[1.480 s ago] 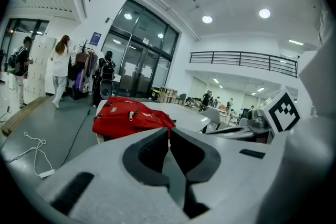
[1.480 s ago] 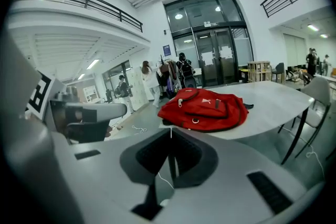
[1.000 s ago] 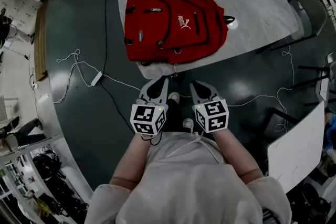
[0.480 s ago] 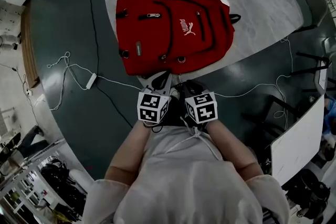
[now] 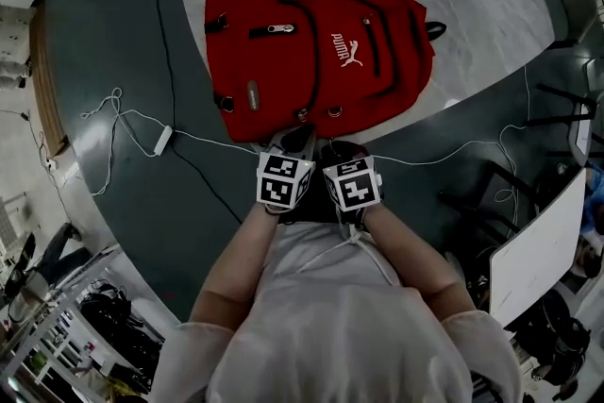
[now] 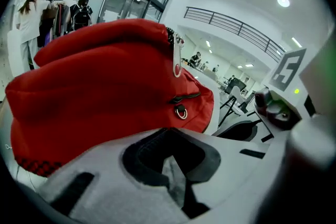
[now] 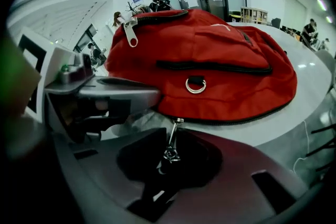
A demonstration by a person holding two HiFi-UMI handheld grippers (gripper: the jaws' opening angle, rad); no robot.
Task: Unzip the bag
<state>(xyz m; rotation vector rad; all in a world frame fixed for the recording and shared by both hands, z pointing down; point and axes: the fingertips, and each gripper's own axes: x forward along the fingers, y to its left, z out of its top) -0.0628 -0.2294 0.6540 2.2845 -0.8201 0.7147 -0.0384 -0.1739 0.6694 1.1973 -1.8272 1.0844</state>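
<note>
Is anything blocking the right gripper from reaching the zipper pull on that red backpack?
Nothing visible does. The zipper pull at the near edge of the backpack hangs right between the jaws of the right gripper, which look closed on it.

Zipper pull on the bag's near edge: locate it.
In the right gripper view, the zipper pull hangs from the red backpack's near seam, into the right gripper's closed jaws, below the metal ring.

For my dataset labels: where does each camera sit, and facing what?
Head view: on head, steeply down at red backpack on table; forearms, left tongs, right tongs.
Left gripper view: on left tongs, facing backpack's bottom; right tongs beside.
Right gripper view: on right tongs, shut on zipper pull; left tongs beside.
All share the backpack.
</note>
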